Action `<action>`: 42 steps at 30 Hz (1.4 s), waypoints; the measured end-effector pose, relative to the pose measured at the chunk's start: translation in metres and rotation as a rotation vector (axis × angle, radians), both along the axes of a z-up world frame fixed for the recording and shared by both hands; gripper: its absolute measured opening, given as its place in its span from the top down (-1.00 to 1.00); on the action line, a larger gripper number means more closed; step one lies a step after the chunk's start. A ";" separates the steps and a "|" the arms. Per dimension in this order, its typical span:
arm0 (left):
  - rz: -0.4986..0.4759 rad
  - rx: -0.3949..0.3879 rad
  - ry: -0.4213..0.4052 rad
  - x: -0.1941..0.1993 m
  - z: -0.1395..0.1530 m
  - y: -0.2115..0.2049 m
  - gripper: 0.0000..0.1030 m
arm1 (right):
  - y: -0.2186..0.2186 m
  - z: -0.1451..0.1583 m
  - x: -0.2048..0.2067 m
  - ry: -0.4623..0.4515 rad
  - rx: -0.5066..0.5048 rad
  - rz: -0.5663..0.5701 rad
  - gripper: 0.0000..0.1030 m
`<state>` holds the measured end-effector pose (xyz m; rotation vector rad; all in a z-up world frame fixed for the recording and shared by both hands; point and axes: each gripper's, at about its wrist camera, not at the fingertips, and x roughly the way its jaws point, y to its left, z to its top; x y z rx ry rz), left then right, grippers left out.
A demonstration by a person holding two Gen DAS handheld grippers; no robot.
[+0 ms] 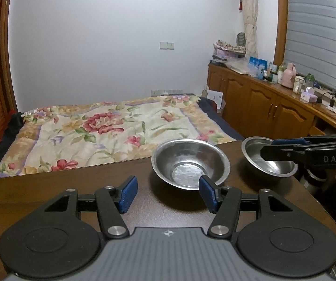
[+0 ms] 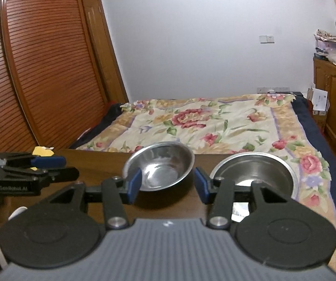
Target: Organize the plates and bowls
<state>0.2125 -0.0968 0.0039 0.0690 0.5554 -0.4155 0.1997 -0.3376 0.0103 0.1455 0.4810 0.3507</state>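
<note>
Two steel bowls stand on the dark wooden table [image 1: 50,194]. In the left wrist view one bowl [image 1: 190,162] sits just ahead of my open left gripper [image 1: 168,193], beside its right finger. A second bowl [image 1: 267,160] stands at the table's right edge, with my right gripper [image 1: 267,147] reaching in over it from the right. In the right wrist view my right gripper [image 2: 168,185] is open, with a steel bowl [image 2: 159,165] just beyond its fingertips. A wider steel bowl [image 2: 254,173] sits to its right. My left gripper [image 2: 62,166] shows at the far left.
A bed with a floral quilt [image 1: 111,131] lies beyond the table's far edge. Wooden cabinets [image 1: 261,107] with clutter on top run along the right wall. A louvred wooden wardrobe [image 2: 39,70] stands at the left. A yellow scrap [image 2: 42,151] lies on the table's left side.
</note>
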 end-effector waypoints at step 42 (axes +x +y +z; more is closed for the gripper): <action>-0.005 -0.010 0.171 0.089 -0.047 -0.023 0.43 | 0.030 -0.034 0.090 0.205 -0.028 0.063 0.24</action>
